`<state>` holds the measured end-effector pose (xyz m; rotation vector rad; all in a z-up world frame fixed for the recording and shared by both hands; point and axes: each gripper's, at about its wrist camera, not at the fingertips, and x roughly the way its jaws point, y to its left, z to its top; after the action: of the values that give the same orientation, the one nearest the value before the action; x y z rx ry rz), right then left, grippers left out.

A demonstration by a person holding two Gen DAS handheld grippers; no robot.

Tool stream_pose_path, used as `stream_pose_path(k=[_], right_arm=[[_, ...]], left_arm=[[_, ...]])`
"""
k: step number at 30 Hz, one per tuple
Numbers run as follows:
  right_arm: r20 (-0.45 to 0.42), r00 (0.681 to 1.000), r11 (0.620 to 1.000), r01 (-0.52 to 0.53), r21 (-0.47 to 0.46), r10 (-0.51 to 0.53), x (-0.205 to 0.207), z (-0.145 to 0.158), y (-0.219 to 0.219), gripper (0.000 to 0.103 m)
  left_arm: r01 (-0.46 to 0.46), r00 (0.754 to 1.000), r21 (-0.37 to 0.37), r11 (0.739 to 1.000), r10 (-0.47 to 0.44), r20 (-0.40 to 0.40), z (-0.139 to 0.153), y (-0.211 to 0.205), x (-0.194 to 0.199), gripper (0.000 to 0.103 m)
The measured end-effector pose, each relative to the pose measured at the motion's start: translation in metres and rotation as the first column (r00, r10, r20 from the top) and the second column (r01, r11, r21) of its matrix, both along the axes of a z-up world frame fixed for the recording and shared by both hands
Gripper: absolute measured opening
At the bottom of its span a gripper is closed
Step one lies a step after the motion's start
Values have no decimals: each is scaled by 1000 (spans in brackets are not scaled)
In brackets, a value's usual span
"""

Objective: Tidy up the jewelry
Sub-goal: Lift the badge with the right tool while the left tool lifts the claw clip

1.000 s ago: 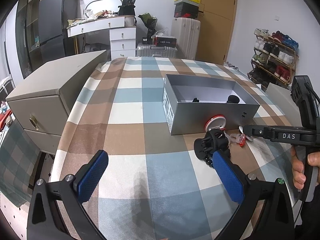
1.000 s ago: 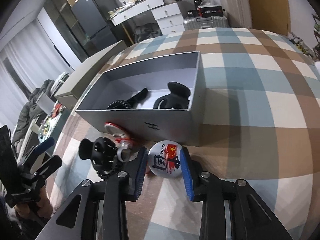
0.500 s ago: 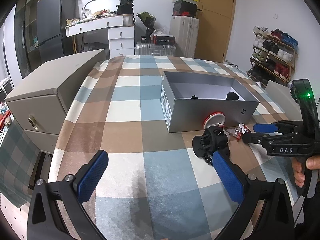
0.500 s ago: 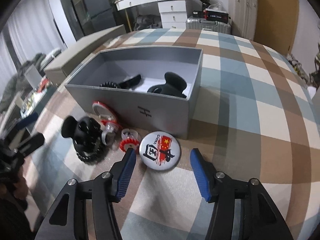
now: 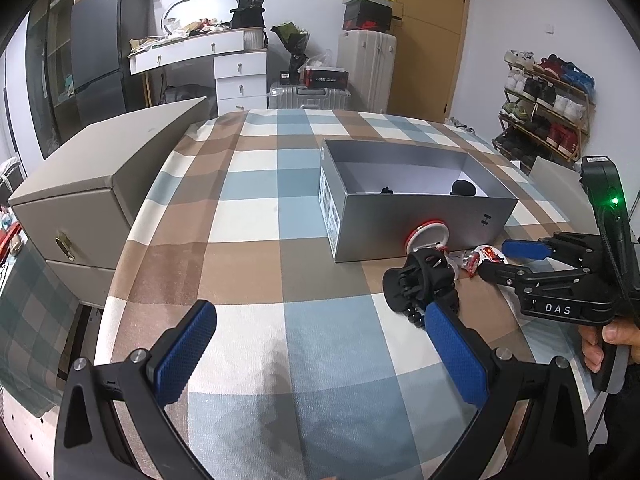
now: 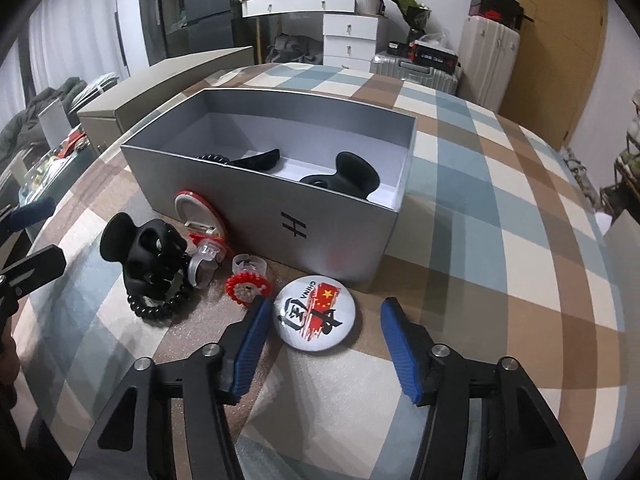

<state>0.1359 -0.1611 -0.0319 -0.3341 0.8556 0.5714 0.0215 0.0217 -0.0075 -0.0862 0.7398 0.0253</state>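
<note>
A round white badge (image 6: pixel 316 312) with a red flag lies flat on the checked cloth, in front of the open grey box (image 6: pixel 280 200). My right gripper (image 6: pixel 326 306) straddles the badge. Its jaws are closing, but the pads do not touch the badge. To the left lie a black claw clip (image 6: pixel 140 248), a black spiral hair tie (image 6: pixel 160 306), a clear ring (image 6: pixel 204 264) and a red gear ring (image 6: pixel 248 284). A red-rimmed round case (image 6: pixel 198 212) leans on the box. My left gripper (image 5: pixel 320 312) stands wide open above the cloth, its right finger beside the claw clip (image 5: pixel 420 280).
Two black hair pieces (image 6: pixel 344 172) lie inside the box. A beige drawer cabinet (image 5: pixel 80 200) stands against the table's left edge. A person's hand (image 5: pixel 600 344) holds the right gripper's handle. Checked cloth stretches bare before the left gripper.
The right gripper's jaws let go of the badge and spread, then narrowed a little. Its view rolled level. The badge now lies flat on the cloth. The left gripper stayed put.
</note>
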Motion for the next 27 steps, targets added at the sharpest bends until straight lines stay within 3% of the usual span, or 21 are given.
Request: stream_pose_path(k=[4,12,16,20,27], right_arm=[[-13,1000,1000,-26,3,26,-3,1,1,41],[48,997,998,-52,-44,55,-13,5,7,41],[77,996,998,-55,4,54,-17,26,-2,41],[93,994,991,-64,115,54,-20,47,-13,41],[83,995,978,-64,199,48,-17,56,-20,41]], left_arm=[[-1,1000,-3,1000,1,-2,-1,0,1,101],[1,1000,-1,1000,-1,-1,-2,0,1,101],[-4,1000,-5,1000,4,3,-2,-1,1,101],[10,1000,-4,1000,-10,2,-2,-10,2,101],[32,999,-34,999,-33,-37,-11,-29,19,101]])
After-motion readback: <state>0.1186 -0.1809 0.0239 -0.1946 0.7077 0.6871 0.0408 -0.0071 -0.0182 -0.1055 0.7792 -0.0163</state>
